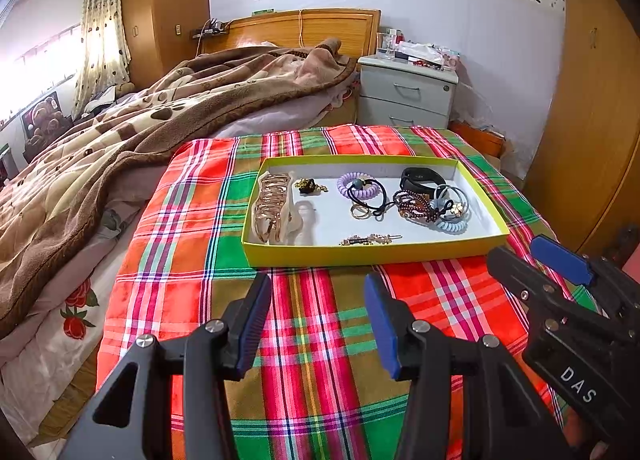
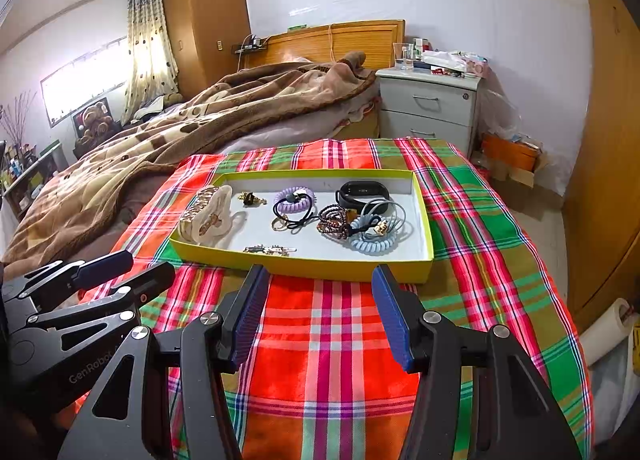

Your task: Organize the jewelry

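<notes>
Left wrist view: yellow tray [image 1: 372, 254] on plaid cloth [image 1: 192, 260], holding hair clips [image 1: 274, 205], purple coil tie [image 1: 356, 184], black band [image 1: 420, 179], beads [image 1: 414, 207]. Left gripper [image 1: 318, 322] short of tray, tilted down, jaws parted, empty. Right gripper [image 1: 536, 256] alongside.

Right wrist view: nightstand [image 2: 430, 109], brown blanket [image 2: 180, 131] behind. Right gripper [image 2: 320, 318] likewise parted, empty.
</notes>
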A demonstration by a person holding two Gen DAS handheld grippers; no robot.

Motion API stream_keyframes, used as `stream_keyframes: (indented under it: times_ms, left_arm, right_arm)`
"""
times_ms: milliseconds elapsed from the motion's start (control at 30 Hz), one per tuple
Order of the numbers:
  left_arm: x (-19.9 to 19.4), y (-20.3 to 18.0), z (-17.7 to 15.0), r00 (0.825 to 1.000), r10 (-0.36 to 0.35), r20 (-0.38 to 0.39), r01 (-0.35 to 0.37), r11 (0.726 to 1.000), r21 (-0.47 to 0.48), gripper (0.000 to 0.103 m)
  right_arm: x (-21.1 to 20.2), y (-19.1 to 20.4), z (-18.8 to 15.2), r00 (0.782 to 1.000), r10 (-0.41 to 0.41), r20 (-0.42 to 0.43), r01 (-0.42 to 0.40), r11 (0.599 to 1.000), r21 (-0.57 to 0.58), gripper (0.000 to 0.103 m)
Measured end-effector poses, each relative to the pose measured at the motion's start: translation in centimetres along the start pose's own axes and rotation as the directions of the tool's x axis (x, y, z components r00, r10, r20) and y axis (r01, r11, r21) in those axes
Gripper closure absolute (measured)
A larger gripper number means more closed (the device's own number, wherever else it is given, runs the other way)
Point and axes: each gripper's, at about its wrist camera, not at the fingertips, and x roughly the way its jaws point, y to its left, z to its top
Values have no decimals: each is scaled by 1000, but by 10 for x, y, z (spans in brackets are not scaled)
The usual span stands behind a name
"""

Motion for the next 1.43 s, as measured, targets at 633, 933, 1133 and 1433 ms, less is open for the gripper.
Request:
stream_keyframes:
  times_ms: [633,933,1133,1433]
  left_arm:
    - [1,-2,0,1000,2,-7,-2,1000,7,53]
    - [1,-1,1,1000,4,-9,-4,1000,4,53]
    - [1,-1,0,1000,2,-8,-2,1000,7,53]
    - [2,-2,0,1000,5,-14,-5,1000,8,53]
  right_arm:
    - [0,-1,0,1000,0,0,0,1000,1,48]
    - [0,-1,0,1000,0,0,0,1000,0,48]
    - [0,-1,0,1000,1,0,-1,1000,1,48]
    - [0,-1,0,1000,0,0,0,1000,1,48]
